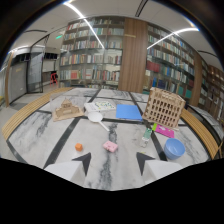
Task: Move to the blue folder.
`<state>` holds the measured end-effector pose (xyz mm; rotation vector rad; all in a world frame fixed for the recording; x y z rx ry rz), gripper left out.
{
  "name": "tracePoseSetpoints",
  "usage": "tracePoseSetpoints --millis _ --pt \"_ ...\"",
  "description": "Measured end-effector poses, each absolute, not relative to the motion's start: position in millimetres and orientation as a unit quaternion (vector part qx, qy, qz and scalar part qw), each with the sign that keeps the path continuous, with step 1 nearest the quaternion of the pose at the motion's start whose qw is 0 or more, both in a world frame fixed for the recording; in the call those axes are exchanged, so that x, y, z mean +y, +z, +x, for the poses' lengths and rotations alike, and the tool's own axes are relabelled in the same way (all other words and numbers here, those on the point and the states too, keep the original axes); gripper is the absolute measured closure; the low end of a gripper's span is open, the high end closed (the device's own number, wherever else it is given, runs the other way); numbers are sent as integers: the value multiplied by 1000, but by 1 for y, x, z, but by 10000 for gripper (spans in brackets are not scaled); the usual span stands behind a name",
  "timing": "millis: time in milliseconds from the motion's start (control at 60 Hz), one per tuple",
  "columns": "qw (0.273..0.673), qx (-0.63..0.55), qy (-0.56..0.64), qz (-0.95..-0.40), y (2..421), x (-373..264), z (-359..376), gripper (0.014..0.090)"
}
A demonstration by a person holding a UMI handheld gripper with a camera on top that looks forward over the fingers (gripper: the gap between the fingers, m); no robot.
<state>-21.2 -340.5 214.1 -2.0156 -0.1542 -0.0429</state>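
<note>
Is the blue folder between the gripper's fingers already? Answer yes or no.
No: the blue folder lies flat on the marble table well beyond the open gripper, with nothing between its fingers.

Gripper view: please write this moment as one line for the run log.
target: blue folder flat on table, far beyond fingers | gripper: open, empty | just ahead: pink block | folder not reached

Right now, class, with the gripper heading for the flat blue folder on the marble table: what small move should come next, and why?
Probably ease forward and slightly right. The gripper is open and holds nothing. The flat blue folder lies well beyond the fingers, beside the wooden lattice rack, with the small pink block just ahead.
</note>
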Motion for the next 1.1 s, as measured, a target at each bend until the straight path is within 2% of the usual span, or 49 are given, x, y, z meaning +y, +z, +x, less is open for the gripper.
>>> tracePoseSetpoints --millis 283,500,667,933,1100 --pt "509 -63 -20 -858 201 -328 -11 187" --pt "502 -49 -37 -863 193 -274 19 189" --pt "494 -37 -50 -867 180 -190 42 190" --pt "487 -29 -75 -870 137 -1 69 189" --pt "470 -33 -68 -879 112 81 68 190"
